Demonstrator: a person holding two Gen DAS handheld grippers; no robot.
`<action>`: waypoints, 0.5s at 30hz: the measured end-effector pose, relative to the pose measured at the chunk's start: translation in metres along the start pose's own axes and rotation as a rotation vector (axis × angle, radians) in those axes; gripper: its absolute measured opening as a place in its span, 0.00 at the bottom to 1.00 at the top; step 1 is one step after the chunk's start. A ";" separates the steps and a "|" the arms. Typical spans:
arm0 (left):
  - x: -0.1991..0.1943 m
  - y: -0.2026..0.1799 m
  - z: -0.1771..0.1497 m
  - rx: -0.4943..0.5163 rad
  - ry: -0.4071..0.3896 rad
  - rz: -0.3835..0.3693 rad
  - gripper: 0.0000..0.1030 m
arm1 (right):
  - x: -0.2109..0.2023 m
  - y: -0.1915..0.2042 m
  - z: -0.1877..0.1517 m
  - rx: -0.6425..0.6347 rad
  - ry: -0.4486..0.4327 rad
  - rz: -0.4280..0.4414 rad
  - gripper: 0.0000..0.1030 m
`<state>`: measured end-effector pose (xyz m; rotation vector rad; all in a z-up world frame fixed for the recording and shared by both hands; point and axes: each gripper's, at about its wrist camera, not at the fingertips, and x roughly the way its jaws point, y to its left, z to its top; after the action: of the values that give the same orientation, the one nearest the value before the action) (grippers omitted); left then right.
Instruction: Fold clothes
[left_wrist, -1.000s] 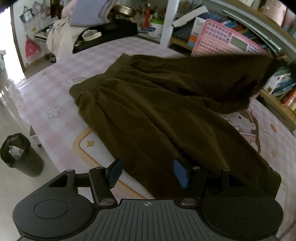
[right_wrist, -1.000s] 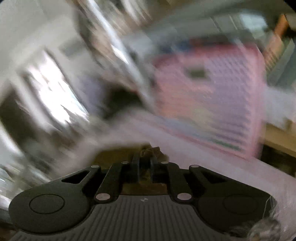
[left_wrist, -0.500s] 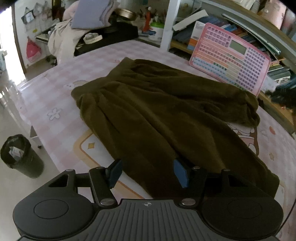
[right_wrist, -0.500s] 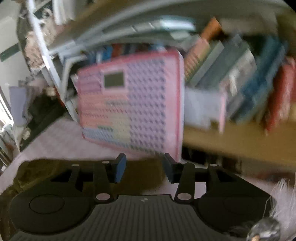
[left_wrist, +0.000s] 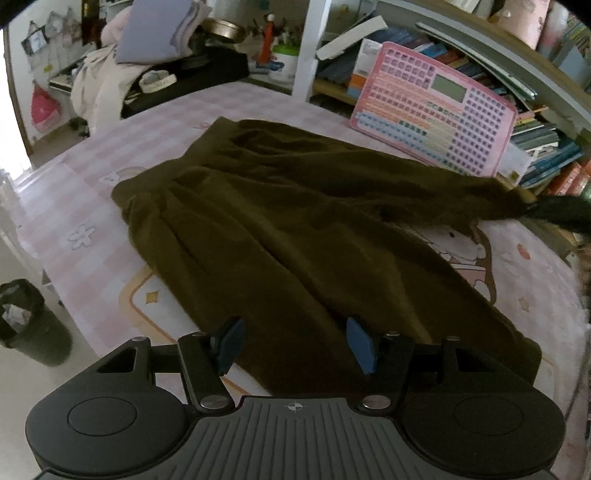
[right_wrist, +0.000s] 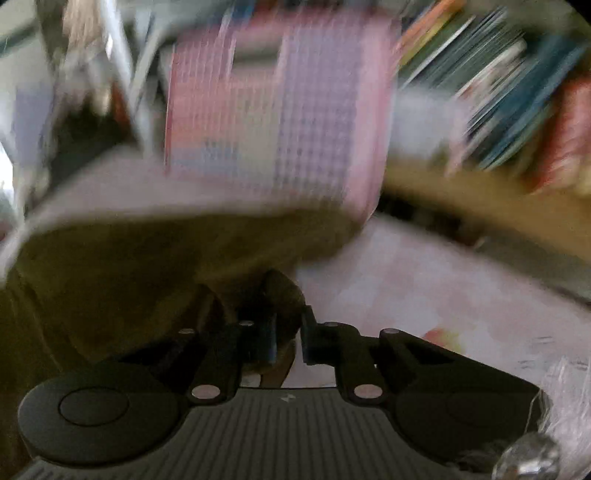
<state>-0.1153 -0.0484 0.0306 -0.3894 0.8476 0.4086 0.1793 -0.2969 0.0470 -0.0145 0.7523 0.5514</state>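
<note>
The olive-brown garment (left_wrist: 295, 236) lay spread across the pink checked bedsheet (left_wrist: 155, 122), its near edge just under the left gripper (left_wrist: 295, 345), whose blue pads stood well apart with nothing clamped between them. Out at the far right, the right gripper (right_wrist: 288, 339) was closing on a bunched corner of that cloth, fabric pinched between its fingers, with the pink keyboard toy (left_wrist: 436, 107) leaning against the bookshelf (left_wrist: 546, 147) beyond.
</note>
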 end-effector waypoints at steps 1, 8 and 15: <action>0.002 0.001 0.000 -0.003 0.004 -0.005 0.61 | -0.020 -0.004 -0.001 0.025 -0.022 -0.018 0.11; 0.007 -0.001 0.004 0.007 0.001 -0.044 0.61 | -0.023 -0.018 -0.068 0.110 0.244 -0.142 0.14; -0.006 0.016 0.010 -0.014 -0.047 -0.026 0.61 | -0.009 -0.016 -0.071 0.105 0.152 -0.264 0.15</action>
<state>-0.1208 -0.0310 0.0384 -0.4022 0.7932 0.3987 0.1356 -0.3293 -0.0027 -0.0580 0.9108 0.2603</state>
